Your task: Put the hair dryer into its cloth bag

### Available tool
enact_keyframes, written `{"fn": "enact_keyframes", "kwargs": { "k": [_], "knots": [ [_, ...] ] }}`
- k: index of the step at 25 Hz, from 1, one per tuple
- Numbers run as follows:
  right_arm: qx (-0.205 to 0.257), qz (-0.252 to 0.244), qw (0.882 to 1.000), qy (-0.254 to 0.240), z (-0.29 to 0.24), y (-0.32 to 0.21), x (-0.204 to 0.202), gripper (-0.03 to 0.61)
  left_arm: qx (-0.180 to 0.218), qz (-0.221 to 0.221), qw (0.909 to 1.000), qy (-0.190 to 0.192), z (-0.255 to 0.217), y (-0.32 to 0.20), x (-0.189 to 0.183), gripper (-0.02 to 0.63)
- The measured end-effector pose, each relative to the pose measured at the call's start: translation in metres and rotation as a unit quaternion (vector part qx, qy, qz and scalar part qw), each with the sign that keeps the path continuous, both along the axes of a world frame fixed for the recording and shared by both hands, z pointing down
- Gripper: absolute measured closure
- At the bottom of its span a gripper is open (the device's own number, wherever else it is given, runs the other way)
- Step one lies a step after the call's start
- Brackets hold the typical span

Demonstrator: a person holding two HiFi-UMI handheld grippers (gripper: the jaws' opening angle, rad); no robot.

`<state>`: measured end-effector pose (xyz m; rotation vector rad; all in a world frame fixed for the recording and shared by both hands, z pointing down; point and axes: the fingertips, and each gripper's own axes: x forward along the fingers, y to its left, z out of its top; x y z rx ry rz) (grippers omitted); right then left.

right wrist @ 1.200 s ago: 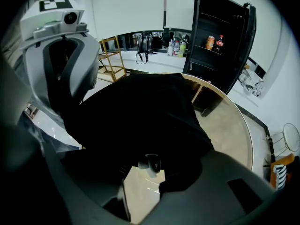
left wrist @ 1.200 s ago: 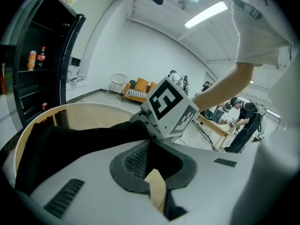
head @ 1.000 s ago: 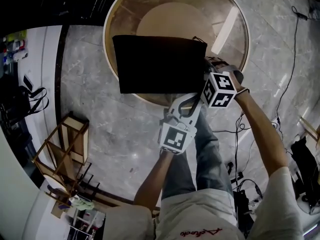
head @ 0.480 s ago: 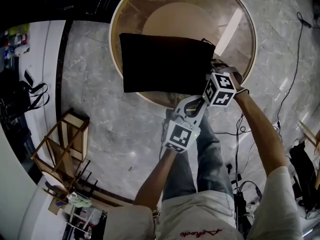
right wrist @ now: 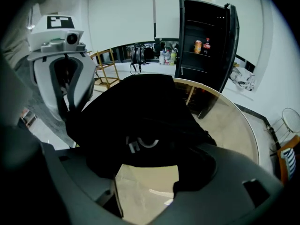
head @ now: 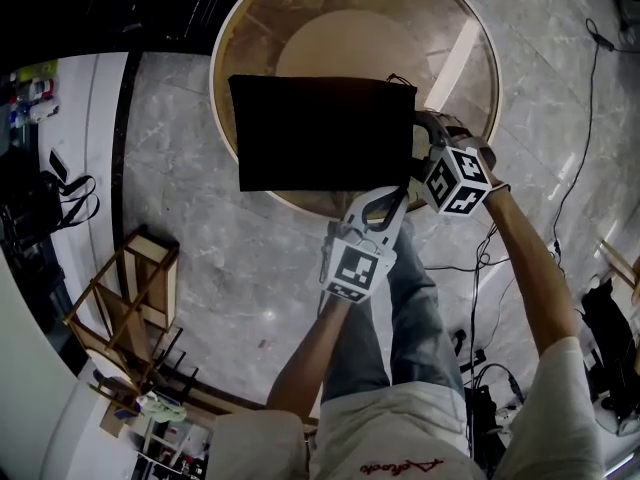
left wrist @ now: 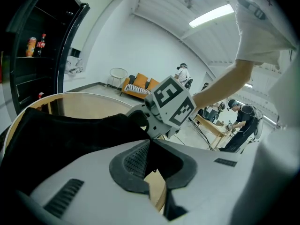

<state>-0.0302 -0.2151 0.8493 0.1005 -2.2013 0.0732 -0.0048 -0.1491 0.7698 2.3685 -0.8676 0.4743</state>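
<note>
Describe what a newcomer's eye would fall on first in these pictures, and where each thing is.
A black cloth bag lies flat on a round glass table, dark against the pale marble floor. The left gripper is shut on the bag's near edge, while the right gripper, whose jaws have just been opening, stands open at the bag's right end.

Head view is looking steeply down on the table [head: 455, 28] from above. Gripper views are sitting close at the right end of the bag [head: 320, 133], the left facing far, the right facing left; all are sharing the bag.
</note>
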Motion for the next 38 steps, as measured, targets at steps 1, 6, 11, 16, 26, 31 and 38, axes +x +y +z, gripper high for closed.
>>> {"fn": "enact_keyframes", "kwargs": {
  "k": [1,6,11,16,26,31,38],
  "knots": [
    [0.0,0.013,1.0,-0.002,-0.003,-0.001,0.008,0.265,0.0,0.001,1.0,-0.002,0.002,-0.001,0.002,0.577],
    [-0.024,0.144,0.987,-0.069,-0.029,-0.011,0.047,0.265,-0.008,0.002,0.9999,-0.009,0.013,-0.004,0.008,0.575],
    [-0.09,0.361,0.906,-0.202,-0.064,-0.027,0.093,0.329,-0.004,-0.005,0.9999,-0.012,0.01,-0.009,0.013,0.577],
    [-0.084,0.442,0.848,-0.281,-0.103,-0.029,0.118,0.508,0.007,-0.023,0.9995,-0.019,-0.002,-0.007,0.012,0.575],
    [-0.066,0.431,0.844,-0.312,-0.154,-0.011,0.112,0.549,0.035,-0.055,0.9967,-0.049,-0.031,-0.005,0.008,0.575],
    [-0.059,0.413,0.858,-0.299,-0.173,0.009,0.111,0.549,0.057,-0.065,0.995,-0.051,-0.057,0.005,0.009,0.575],
    [0.011,0.392,0.874,-0.286,-0.242,0.024,0.107,0.549,0.095,-0.064,0.9929,-0.032,-0.124,0.003,0.006,0.58]
  ]
}}
